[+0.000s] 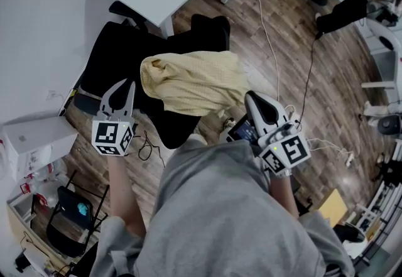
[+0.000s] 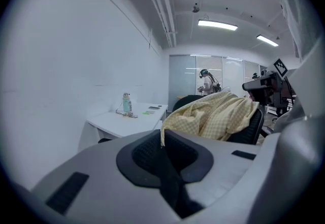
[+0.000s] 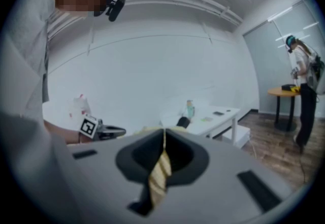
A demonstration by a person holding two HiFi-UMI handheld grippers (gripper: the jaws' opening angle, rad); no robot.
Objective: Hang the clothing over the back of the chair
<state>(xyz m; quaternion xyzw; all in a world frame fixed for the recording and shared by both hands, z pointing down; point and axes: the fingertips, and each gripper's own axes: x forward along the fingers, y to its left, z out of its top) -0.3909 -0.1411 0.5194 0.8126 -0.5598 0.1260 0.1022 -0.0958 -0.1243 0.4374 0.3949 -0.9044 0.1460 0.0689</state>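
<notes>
rumpled pale-yellow checked clothing [image 1: 195,84] over black chair [image 1: 119,49]

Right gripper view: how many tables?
2. A white desk sits right of centre with a bottle on it. A small round table stands at the far right, beside a standing person. More may be hidden low in the frame.

Both forearms reach forward, side by side. The left gripper [image 1: 122,90] tilts slightly downward with its jaws together on nothing, while the right gripper [image 1: 251,98] is clamped on a strip of yellow cloth [image 1: 195,81]
</notes>
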